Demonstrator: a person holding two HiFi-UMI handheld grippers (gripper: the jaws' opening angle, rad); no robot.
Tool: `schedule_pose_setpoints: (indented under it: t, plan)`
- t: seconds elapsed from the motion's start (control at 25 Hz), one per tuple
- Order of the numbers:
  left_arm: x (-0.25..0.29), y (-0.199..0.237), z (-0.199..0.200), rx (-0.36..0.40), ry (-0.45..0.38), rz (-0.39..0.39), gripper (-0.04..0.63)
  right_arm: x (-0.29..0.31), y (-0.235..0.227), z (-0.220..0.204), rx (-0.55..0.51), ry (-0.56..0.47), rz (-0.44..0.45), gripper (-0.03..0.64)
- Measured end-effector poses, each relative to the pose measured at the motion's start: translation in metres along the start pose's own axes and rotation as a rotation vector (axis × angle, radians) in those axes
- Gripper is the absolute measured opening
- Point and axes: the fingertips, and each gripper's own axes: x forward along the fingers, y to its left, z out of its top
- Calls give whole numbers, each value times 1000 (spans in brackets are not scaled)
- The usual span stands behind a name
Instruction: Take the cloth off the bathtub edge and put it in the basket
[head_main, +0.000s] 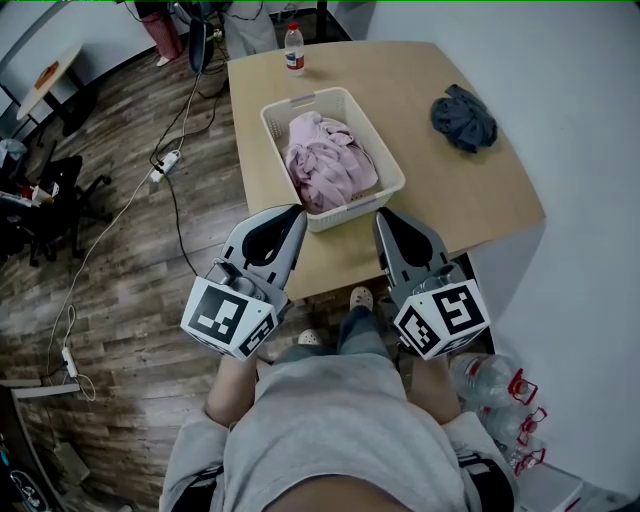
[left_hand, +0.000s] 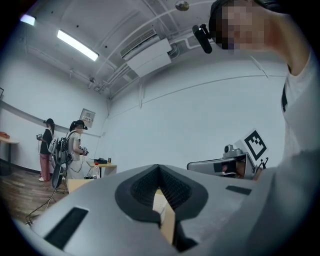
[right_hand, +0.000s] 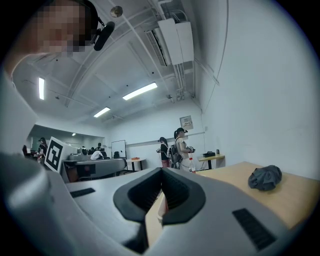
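A dark grey cloth (head_main: 463, 118) lies crumpled on the wooden table (head_main: 400, 90), to the right of a white basket (head_main: 355, 207); the right gripper view shows this cloth (right_hand: 265, 177) too. A pink cloth (head_main: 328, 160) fills the basket. My left gripper (head_main: 296, 211) is shut and empty at the basket's near left corner. My right gripper (head_main: 381, 214) is shut and empty at its near right corner. In both gripper views the jaws meet at the tip, the left gripper (left_hand: 159, 167) and the right gripper (right_hand: 161, 172), with nothing between them. No bathtub shows.
A water bottle (head_main: 294, 50) stands at the table's far edge. A white wall runs along the right. Cables and a power strip (head_main: 163, 167) lie on the wood floor at left. Plastic bottles (head_main: 490, 380) sit by my right side. People (right_hand: 181, 147) stand far off.
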Motion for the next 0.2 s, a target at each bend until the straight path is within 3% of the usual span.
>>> schedule_pose_setpoints:
  t: [0.2]
  plan:
    - [-2,0,-1,-4,2,-3,-3,-1,2,-1,-8,1,3,9]
